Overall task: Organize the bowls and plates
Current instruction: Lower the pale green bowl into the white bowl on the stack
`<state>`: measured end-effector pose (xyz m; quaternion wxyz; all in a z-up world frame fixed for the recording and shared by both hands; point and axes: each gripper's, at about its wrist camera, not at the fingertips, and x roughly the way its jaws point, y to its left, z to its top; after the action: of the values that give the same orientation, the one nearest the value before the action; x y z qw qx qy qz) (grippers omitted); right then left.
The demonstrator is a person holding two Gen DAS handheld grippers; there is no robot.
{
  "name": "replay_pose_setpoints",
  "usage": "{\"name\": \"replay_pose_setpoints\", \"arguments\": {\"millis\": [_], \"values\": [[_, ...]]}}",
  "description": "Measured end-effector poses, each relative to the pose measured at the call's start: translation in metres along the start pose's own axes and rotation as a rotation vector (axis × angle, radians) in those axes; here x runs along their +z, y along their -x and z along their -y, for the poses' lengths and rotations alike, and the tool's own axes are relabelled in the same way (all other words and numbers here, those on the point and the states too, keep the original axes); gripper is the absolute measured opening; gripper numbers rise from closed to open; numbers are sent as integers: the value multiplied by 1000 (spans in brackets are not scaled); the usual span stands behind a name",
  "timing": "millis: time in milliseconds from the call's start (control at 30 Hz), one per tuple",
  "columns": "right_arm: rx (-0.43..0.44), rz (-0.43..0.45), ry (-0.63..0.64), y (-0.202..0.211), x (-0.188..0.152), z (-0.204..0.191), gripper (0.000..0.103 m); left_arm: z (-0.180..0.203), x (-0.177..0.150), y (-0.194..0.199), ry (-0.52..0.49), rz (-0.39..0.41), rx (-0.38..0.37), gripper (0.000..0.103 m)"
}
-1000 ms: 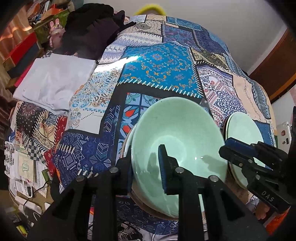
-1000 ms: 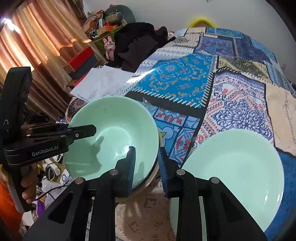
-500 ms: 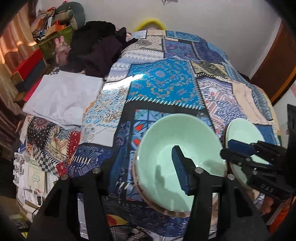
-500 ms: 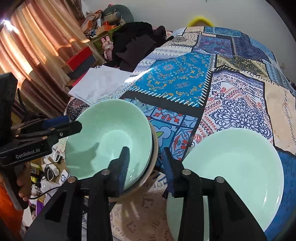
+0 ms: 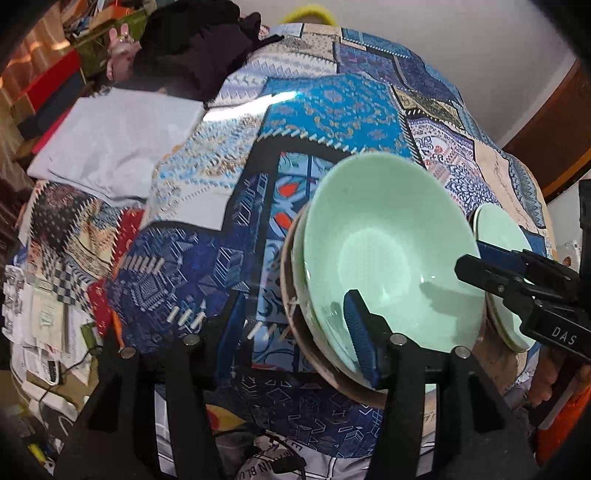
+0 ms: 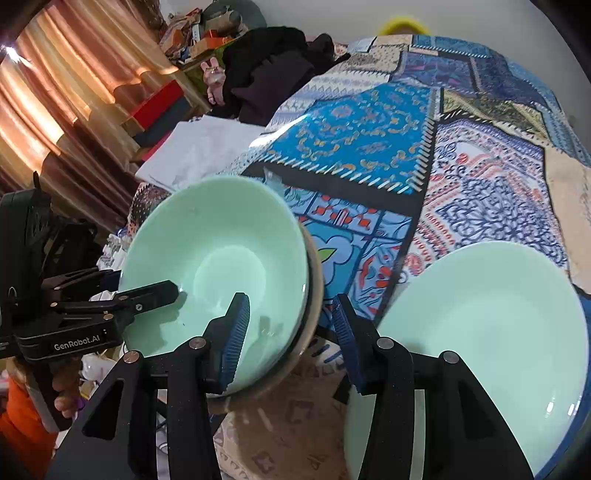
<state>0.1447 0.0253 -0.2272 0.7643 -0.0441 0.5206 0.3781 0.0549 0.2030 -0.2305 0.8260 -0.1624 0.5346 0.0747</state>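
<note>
Right wrist: one bowl stack (image 6: 218,258), one plate (image 6: 491,317).

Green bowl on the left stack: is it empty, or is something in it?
Empty. The green bowl shows a bare glossy inside in both wrist views, holding only reflections and the grippers' shadows. It sits nested on a tan-rimmed dish underneath.

Wall: plain pale wall (image 6: 332,14) behind the far edge of the bed.
Bed: covered by a patchwork spread (image 6: 369,122) in blues, reds and cream.
Curtains: orange-brown drapes (image 6: 62,92) at the left, lit from behind.
Shelving: cluttered shelf (image 6: 184,33) at the far left corner, red boxes (image 6: 155,107) beneath.
Door: dark brown wood (image 5: 550,125) on the right.
Clothing: black heap (image 5: 192,51) and a folded white cloth (image 5: 110,140) along the bed's left edge.
Floor: papers and cables (image 5: 40,325) beside the bed.
</note>
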Motion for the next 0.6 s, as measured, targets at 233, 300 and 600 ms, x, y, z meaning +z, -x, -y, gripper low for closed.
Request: {"name": "replay_pose_setpoints", "arguments": {"millis": [233, 300, 600], "values": [[0, -34, 36, -15, -2, -8, 43, 2, -1, -18, 23, -28, -44, 57], [-4, -34, 46, -16, -2, -10, 43, 2, -1, -17, 27, -27, -54, 57], [-20, -20, 38, -18, -1, -7, 35, 5, -10, -19, 47, -51, -125, 51]]}}
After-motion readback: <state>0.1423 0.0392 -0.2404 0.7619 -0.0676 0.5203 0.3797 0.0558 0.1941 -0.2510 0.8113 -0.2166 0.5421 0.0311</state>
